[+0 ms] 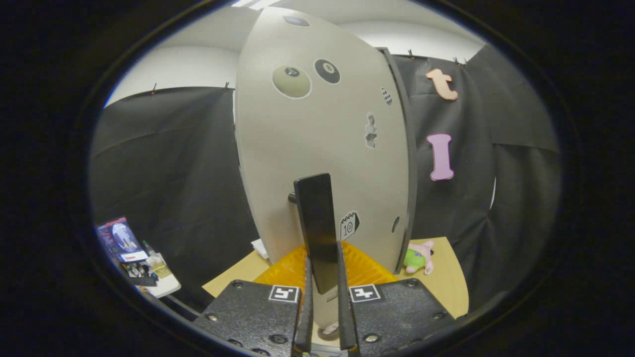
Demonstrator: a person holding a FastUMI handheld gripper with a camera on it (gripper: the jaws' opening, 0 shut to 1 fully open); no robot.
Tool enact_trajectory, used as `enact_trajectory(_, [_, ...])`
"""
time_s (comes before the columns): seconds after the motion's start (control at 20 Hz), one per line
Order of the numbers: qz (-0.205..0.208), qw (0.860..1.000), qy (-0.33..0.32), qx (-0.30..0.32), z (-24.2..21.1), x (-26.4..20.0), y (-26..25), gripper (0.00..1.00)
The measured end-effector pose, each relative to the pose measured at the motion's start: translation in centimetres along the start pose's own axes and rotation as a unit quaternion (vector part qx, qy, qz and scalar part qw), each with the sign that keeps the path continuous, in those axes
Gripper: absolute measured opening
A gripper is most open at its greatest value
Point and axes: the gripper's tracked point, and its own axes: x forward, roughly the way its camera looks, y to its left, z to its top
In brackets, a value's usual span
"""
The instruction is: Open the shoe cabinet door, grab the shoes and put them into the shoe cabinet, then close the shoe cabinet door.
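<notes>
Far off to your left, low beside the table (233,277), a small stand (163,285) carries printed cards (121,240) and odds and ends, well clear of your work. The wooden table runs across from there, and on it, just ahead of the fingers, lies a ridged orange mat (362,267) under the foot of the cabinet.

Straight ahead stands the shoe cabinet door (317,148), pale and dotted with stickers, with its dark edge showing on the right, which suggests it is swung a little off its frame. Its long black handle (317,228) stands upright off the panel, and that is why you hold the gripper (323,282) upright too: the two fingers are drawn almost together with the lower end of the handle between them, seemingly pinching it from both sides. That hold lets you swing the panel on its hinge; whether you are opening or closing it cannot be told from here.

To the right of the cabinet's foot, a plush toy (419,258), pink and green, lies on the table against the dark cloth wall. It is out of the door's way. The shoes cannot be made out.
</notes>
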Motion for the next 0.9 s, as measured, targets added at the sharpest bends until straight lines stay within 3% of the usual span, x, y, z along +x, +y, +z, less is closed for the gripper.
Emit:
enact_trajectory(0.35, [-0.020,1.000,-0.004,0.001,0.2,-1.4,-2.8,0.19])
enact_trajectory(0.9, [-0.115,0.993,-0.024,0.012,0.6,-3.7,-10.2,0.05])
